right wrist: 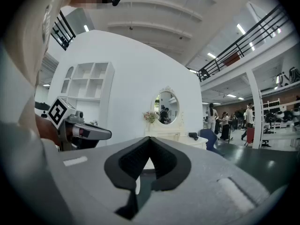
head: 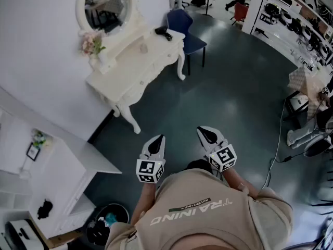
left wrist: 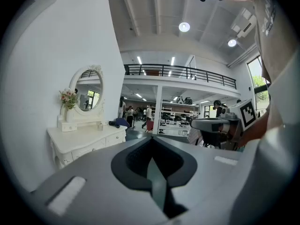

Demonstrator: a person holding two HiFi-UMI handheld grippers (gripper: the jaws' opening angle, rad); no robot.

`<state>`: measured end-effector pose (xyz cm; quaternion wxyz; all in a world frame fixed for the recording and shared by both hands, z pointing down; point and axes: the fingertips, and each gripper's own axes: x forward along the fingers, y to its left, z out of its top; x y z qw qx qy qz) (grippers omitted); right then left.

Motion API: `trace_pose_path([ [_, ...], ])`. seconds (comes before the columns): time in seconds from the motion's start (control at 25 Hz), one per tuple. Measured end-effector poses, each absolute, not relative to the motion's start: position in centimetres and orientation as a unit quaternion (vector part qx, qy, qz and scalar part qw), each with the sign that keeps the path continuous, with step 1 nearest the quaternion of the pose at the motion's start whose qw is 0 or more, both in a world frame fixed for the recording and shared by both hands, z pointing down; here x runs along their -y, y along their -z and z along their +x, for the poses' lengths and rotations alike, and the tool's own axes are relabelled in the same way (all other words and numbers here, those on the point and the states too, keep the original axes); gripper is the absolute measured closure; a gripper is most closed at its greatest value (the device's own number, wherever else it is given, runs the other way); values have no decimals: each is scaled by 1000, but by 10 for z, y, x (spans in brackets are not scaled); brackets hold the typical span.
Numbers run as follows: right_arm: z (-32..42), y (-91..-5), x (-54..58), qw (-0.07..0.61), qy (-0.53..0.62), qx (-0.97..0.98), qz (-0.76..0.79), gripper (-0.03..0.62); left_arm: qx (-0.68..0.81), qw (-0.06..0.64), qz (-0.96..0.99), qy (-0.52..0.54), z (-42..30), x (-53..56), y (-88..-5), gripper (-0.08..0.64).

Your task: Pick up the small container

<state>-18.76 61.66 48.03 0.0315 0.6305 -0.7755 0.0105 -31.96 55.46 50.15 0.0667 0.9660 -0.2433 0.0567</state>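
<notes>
Head view: small container (head: 143, 48) upright on top of the white desk (head: 130, 72), tiny, pale, roundish, see-through by the look of it. Sits between the pink flowers (head: 92, 45) on the mirror side and a black item (head: 163, 33) at the far end, apart from both. Oval mirror (head: 105, 7) at the back of the desk, blue chair (head: 183, 27) just past the far end. Left hand-held gripper (head: 159, 139) and right hand-held gripper (head: 203, 132) out front side by side over the dark floor, roughly level, aimed toward the desk, well apart from it. Round dark bin (head: 115, 208) lower left, dark clutter and a teal bit inside. Left gripper view: jaws clenched tip to tip, nothing between. Small container (left wrist: 100, 125) visible beyond on the desk top, right of the flowers and below the mirror, untouched; right hand-held gripper in frame at the right. Right gripper view: jaws likewise clenched at the tips, nothing gripped. Desk, mirror and flowers straight ahead past the tips, left hand-held gripper at the left edge; small container too small to make out here.
</notes>
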Motion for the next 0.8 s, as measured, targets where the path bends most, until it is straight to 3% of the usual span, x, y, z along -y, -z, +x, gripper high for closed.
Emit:
trace_pose_path([
  [0.8, -171, -509, -576, 56, -45, 780, 621, 589, 267, 106, 953, -95, -301, -505, -545, 541],
])
